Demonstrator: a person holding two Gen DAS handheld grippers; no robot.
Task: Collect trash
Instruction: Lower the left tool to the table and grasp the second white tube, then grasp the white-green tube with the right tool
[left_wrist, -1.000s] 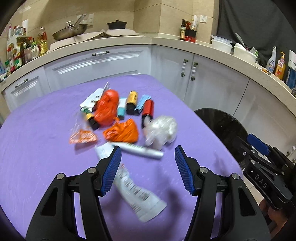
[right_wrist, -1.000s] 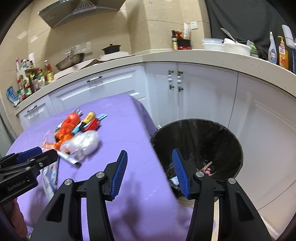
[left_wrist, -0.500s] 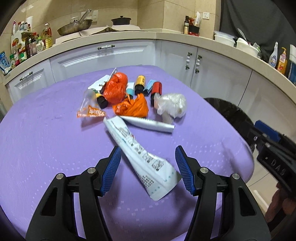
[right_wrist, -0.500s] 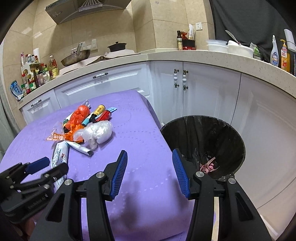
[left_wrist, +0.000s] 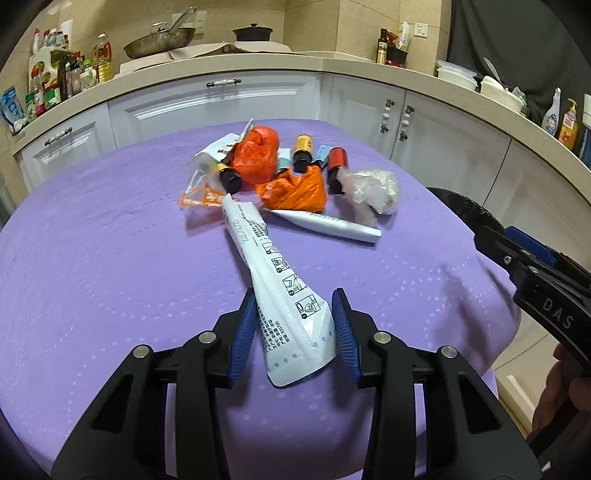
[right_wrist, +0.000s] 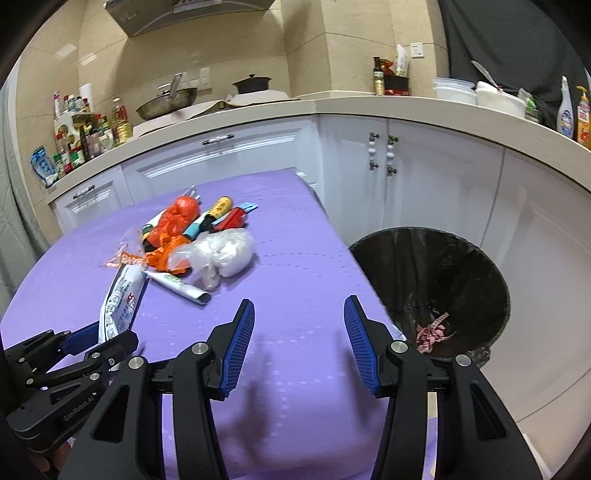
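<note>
A long white printed wrapper (left_wrist: 275, 280) lies on the purple table, and its near end sits between the fingers of my left gripper (left_wrist: 293, 328). The jaws have narrowed around it and the pads are at its edges; a firm grip does not show. The wrapper also shows in the right wrist view (right_wrist: 120, 302). Behind it is a trash pile: orange bags (left_wrist: 293, 186), small bottles (left_wrist: 302, 153), a silver tube (left_wrist: 327, 223) and a clear plastic bag (left_wrist: 373, 192). My right gripper (right_wrist: 299, 341) is open and empty over the table edge, next to the black bin (right_wrist: 436, 280).
The purple table (left_wrist: 92, 277) ends at the right, with the black-lined bin on the floor beside it. White cabinets (right_wrist: 424, 184) and a cluttered counter run behind. My right gripper shows at the right edge of the left wrist view (left_wrist: 535, 280).
My left gripper moved forward over the white wrapper's near end and its jaws narrowed around it. My right gripper pulled back and stayed open.
</note>
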